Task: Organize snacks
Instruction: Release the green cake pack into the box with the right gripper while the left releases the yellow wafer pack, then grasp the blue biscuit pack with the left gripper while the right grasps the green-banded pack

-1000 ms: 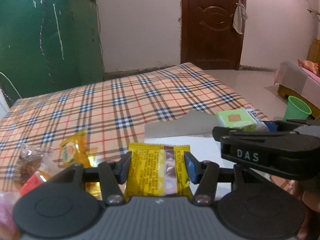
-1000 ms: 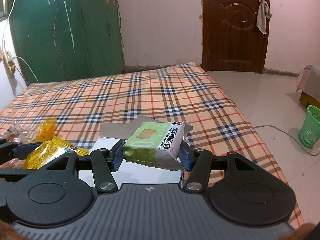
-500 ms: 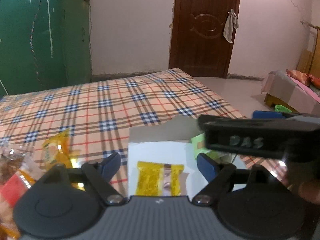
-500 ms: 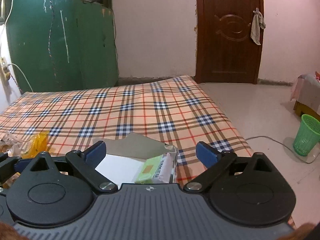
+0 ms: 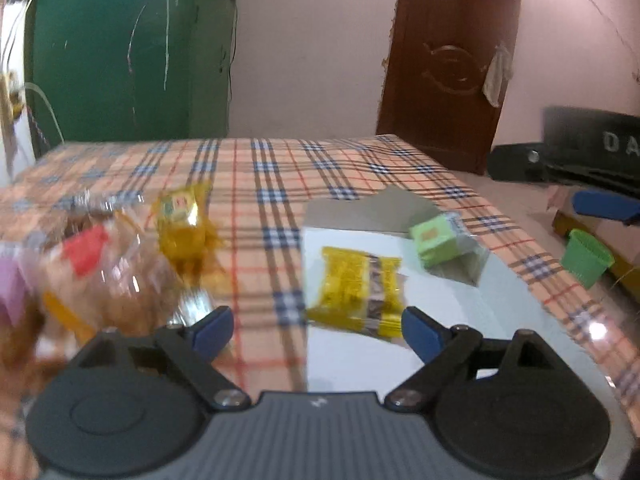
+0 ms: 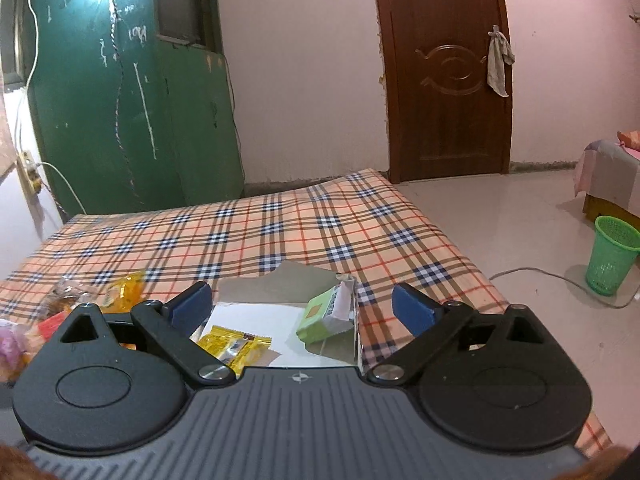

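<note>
A yellow snack packet (image 5: 360,292) and a green snack packet (image 5: 438,238) lie inside a shallow white box (image 5: 352,236) on the plaid table. Both show in the right wrist view too, the yellow packet (image 6: 234,344) and the green packet (image 6: 322,314) in the box (image 6: 256,312). My left gripper (image 5: 316,330) is open and empty, raised just in front of the box. My right gripper (image 6: 302,306) is open and empty, raised above the box. The right gripper shows at the right edge of the left wrist view (image 5: 592,184).
A pile of loose snacks lies left of the box: a small yellow packet (image 5: 184,220), a clear bag with a red label (image 5: 100,268), a pink packet (image 5: 12,288). The plaid table edge (image 6: 460,264) drops to the floor at right, where a green basket (image 6: 610,256) stands.
Both grippers opened and let their packets fall into the white box, then lifted away. The left gripper has swung left toward the snack pile.
</note>
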Motion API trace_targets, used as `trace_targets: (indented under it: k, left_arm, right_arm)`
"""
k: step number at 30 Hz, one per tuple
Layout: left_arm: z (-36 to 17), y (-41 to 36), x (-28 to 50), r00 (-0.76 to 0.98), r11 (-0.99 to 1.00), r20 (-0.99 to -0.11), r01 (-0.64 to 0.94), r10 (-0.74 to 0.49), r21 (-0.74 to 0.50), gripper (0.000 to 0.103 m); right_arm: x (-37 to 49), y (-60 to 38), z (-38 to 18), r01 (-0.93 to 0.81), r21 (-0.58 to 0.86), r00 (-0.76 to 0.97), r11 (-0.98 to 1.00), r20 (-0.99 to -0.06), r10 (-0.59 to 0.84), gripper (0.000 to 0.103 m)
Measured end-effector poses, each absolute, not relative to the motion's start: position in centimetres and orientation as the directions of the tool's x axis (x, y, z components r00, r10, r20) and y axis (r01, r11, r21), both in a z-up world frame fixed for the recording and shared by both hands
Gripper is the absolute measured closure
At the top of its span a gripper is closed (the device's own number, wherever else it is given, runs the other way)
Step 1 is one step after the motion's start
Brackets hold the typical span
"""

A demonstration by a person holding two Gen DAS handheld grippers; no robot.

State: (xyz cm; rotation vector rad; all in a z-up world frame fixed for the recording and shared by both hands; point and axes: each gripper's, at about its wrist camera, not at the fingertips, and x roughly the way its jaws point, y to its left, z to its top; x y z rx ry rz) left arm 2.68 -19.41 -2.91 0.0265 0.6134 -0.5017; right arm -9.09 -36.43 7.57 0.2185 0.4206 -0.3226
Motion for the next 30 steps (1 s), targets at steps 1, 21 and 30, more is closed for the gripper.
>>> trace_targets:
  k: [1,21,30]
  left_arm:
    - [-2.8,-19.5,2.2,0.709,0.882,-0.551,0.457,-0.441,-0.118,0.012]
    - [0.8,-9.3,0.8,0.784,0.949,-0.569,0.315,-0.247,0.023,0.009]
    - [1.4,-5.6,0.8,0.789,0.962,-0.579,0.271,-0.203,0.032,0.009]
  right_arm:
    - [-9.5,-36.2,7.6,0.350,0.142,0.864,0.926,-0.430,-0.261,0.000]
    - [-11.3,-27.2,5.8,0.262,0.140,0.848,0.955,-0.506,-0.159,0.000]
    - [-10.1,-23.2,5.4,0.192,0.146,0.849,0.971,-0.521,-0.089,0.000]
